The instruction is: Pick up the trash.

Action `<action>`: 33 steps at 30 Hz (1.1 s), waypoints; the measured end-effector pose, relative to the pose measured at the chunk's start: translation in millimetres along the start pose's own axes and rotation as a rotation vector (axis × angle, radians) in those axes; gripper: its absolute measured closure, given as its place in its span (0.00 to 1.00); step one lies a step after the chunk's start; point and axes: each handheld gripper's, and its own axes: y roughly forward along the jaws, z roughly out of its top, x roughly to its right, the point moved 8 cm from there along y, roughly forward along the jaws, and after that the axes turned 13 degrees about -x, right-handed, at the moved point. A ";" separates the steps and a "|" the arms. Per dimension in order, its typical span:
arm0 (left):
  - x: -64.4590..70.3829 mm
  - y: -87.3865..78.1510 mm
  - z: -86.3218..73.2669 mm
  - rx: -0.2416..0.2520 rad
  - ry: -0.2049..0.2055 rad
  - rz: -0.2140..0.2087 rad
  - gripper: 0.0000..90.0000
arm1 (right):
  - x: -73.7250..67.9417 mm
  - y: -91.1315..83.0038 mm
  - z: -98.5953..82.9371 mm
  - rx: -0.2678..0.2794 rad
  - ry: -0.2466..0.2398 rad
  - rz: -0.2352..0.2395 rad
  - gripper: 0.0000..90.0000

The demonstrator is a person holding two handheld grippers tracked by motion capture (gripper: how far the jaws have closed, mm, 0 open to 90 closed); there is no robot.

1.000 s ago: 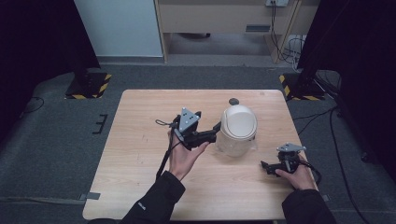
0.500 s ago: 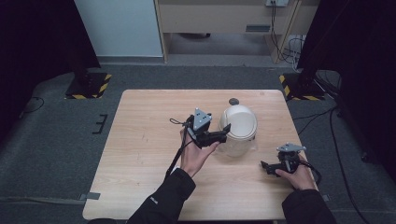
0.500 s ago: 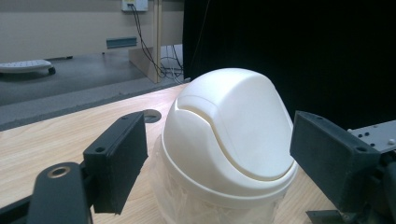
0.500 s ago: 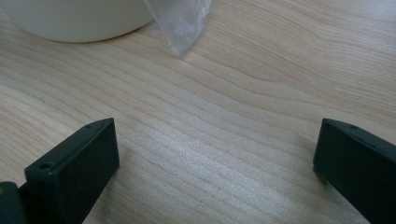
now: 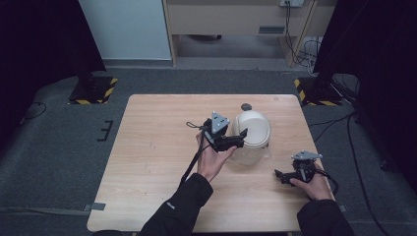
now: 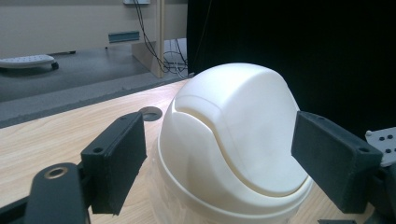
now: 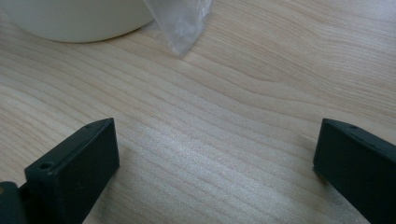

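White bin [image 5: 252,133] sitting between the wide-open left tool [image 5: 238,141].
Right tool [image 5: 281,175] is resting spread, gripping nothing, on the desk [image 5: 152,147].

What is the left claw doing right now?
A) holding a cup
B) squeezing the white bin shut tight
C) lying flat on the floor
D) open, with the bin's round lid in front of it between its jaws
D: in the left gripper view the left claw has its black jaws spread wide, one on each side of the cream swing-lid bin, not pressing on it.
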 end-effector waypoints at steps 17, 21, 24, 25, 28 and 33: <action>-1.9 25.6 -8.4 -0.063 0.006 0.013 0.18 | 0.0 0.0 0.0 0.000 0.000 0.000 0.01; -2.0 30.8 -12.5 -0.084 0.006 0.012 0.17 | -0.1 0.0 0.0 0.000 -0.001 0.001 0.01; -1.7 33.2 -13.8 -0.090 0.008 0.013 0.17 | -0.1 0.0 -0.1 -0.001 -0.001 0.000 0.01; -2.1 33.6 -14.3 -0.094 0.012 0.015 0.17 | -0.2 0.0 0.0 0.000 -0.002 0.000 0.01; -2.9 35.0 -15.5 -0.100 0.011 0.018 0.16 | -0.2 0.0 0.0 0.000 -0.002 0.000 0.01; -4.5 38.3 -18.7 -0.119 0.017 0.025 0.16 | -0.2 0.0 -0.1 0.000 -0.002 0.000 0.01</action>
